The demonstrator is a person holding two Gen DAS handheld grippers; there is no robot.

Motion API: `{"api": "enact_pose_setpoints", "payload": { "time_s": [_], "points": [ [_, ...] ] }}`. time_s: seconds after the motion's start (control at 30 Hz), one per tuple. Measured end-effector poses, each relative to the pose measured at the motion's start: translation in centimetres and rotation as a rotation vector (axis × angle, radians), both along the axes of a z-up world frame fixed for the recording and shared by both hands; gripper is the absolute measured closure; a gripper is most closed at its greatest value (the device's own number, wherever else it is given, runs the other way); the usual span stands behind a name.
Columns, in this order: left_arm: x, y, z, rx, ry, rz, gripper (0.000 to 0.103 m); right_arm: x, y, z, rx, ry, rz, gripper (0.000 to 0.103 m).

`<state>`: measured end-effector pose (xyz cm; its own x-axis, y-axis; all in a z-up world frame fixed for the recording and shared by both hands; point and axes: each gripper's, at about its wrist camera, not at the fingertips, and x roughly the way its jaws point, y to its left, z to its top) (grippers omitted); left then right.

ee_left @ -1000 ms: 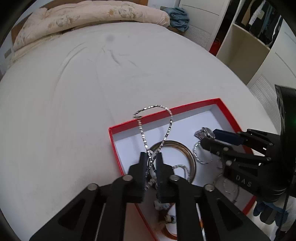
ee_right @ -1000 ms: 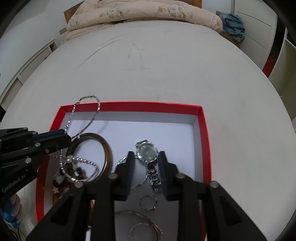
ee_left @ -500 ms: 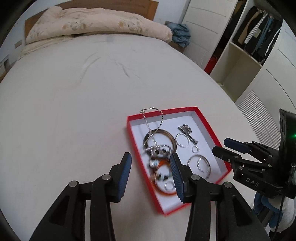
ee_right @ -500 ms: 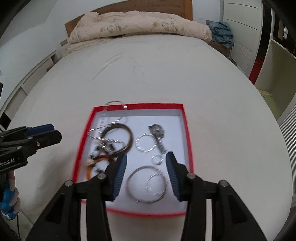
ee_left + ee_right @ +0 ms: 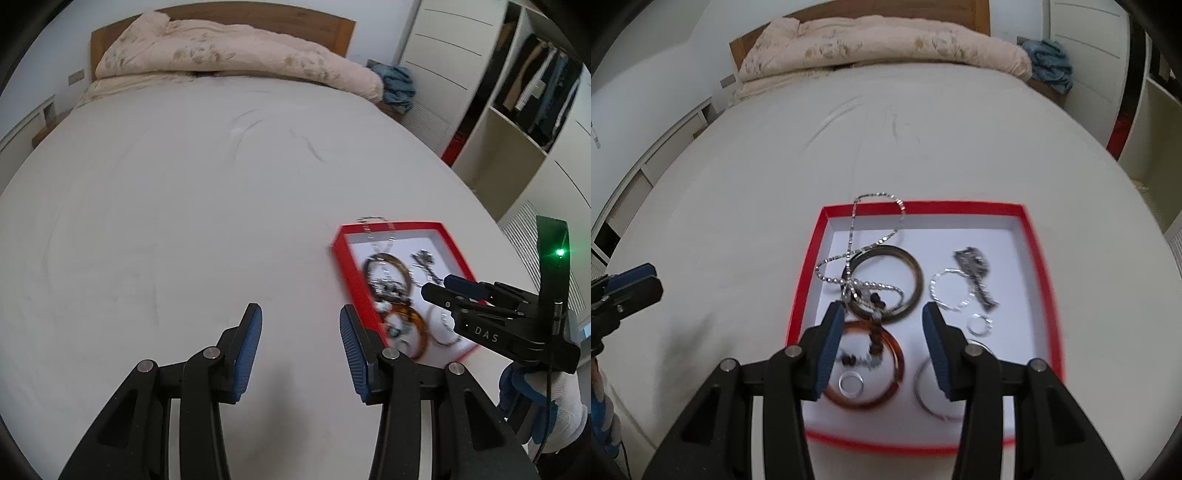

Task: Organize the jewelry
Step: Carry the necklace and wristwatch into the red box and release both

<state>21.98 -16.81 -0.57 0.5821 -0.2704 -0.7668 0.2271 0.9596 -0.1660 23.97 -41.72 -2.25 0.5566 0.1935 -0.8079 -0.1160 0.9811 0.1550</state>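
Both tongs wide open, nothing held. Left gripper (image 5: 301, 339) above bare white bedsheet (image 5: 184, 221), to the left of the red box (image 5: 1039, 258); right gripper (image 5: 882, 332) above the near half of the box, jaws spread over the bangles.

Jewelry all inside the red box on the bed, except one loop: silver chain necklace (image 5: 855, 236) draped over the far rim, partly outside on the sheet. Inside: dark brown bangle (image 5: 916, 275) with the chain crossing it, amber bangle (image 5: 895, 354) below it, wristwatch (image 5: 975, 269) at the right, thin silver hoop (image 5: 942, 291), small rings (image 5: 979, 325).

Main risk, as a judgement: tangle. Chain lying over and maybe through the dark bangle, beaded piece knotted in the same heap, so lifting one thing likely to drag the others out. Second risk: thin chain slipping from flat pads. Third: light box sliding on the soft sheet if pushed at its rim. Blurred pictures, so the exact crossing of the chain hard to tell.
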Motion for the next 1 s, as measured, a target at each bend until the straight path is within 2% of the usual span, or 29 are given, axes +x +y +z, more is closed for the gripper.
{"api": "enact_pose_setpoints", "payload": {
  "time_s": [0.3, 0.5, 0.77, 1.0],
  "points": [
    [2.4, 2.6, -3.7, -0.022, 0.049, 0.027, 0.06, 5.5, 1.2, -2.1, 0.028, -0.014, -0.031, 0.06],
    [2.4, 3.5, -4.3, -0.023, 0.063, 0.037, 0.06, 7.3, 1.8, -3.5, -0.011, 0.011, -0.042, 0.059],
    [0.7, 4.1, -2.7, -0.028, 0.047, 0.053, 0.057, 4.2, -2.2, -3.8, -0.071, 0.066, -0.15, 0.059],
    [-3.1, 5.3, 0.6, -0.027, -0.003, 0.059, 0.057, -1.9, -3.4, -0.2, -0.008, 0.015, -0.169, 0.059]
  ]
}}
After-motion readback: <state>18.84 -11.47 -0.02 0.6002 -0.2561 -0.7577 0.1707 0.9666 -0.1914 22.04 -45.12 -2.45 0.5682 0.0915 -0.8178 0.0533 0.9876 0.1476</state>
